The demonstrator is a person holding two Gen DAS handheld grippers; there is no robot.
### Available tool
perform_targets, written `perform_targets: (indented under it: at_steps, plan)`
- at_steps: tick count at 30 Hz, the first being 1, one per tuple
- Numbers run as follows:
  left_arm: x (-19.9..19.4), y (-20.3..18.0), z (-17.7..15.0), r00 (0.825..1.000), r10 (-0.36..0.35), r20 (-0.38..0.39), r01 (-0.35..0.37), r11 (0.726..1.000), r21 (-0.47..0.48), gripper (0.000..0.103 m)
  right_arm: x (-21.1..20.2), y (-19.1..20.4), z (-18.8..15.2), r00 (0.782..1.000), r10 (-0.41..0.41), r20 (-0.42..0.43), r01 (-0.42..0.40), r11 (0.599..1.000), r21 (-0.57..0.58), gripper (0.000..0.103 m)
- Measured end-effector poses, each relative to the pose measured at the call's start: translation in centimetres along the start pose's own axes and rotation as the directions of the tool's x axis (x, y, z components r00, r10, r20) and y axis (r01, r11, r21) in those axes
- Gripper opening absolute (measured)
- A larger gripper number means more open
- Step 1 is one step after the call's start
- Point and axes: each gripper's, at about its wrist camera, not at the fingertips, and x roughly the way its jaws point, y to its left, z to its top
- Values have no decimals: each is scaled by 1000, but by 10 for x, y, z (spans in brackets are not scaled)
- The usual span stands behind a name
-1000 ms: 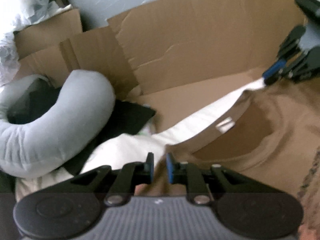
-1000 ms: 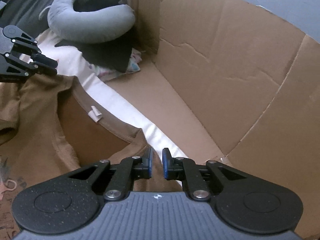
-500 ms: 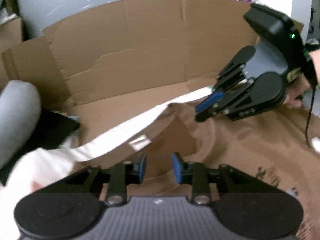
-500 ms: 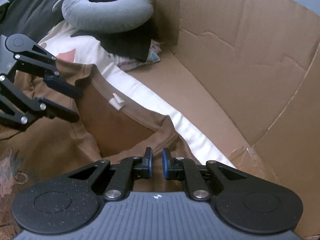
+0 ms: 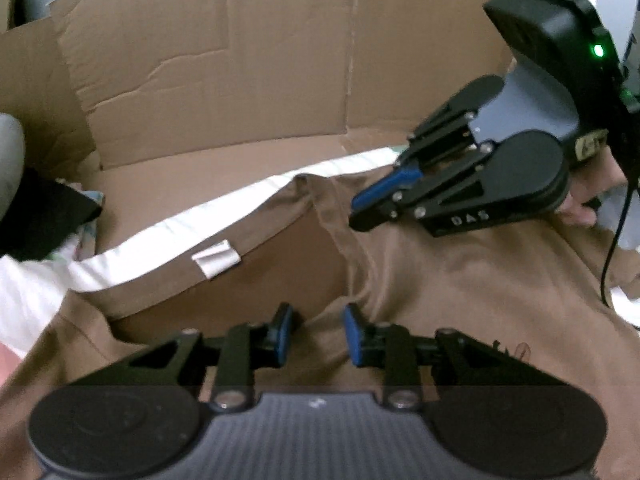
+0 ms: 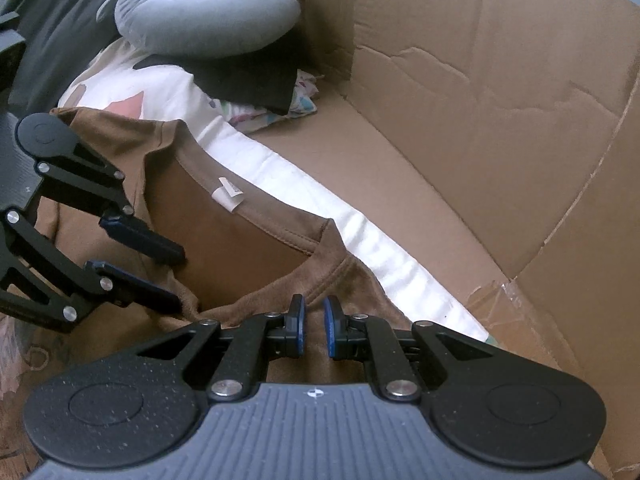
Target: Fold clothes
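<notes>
Now brown shirt [image 5: 460, 280] lies collar-open

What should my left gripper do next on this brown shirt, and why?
Probably finish closing the left gripper on the front collar edge of the brown shirt. Its jaws are closing with a ridge of fabric between them, though the pads do not yet look pressed on it. The right gripper already pinches the shirt at the collar's other side, so both could then lift.
</notes>
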Motion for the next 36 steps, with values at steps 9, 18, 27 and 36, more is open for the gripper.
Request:
perform_targets:
  at_steps: [9,18,27,36]
  plan:
    - [-20,2,-6,998,44,50,-45,999,1,2,0,-11,2,996,-85,-15,86,995,47,12]
    - [-19,8,-12,994,109,27,-107,992,-73,12,-8,-21,1,993,-115,-17,116,990,86,14]
    - [-45,20,-23,978,199,58,-192,975,-110,31,-78,-45,-9,991,-130,27,126,985,114,27]
    - [-42,18,-31,982,181,47,-173,976,-134,38,-151,-74,-54,984,-179,-6,177,971,158,27]
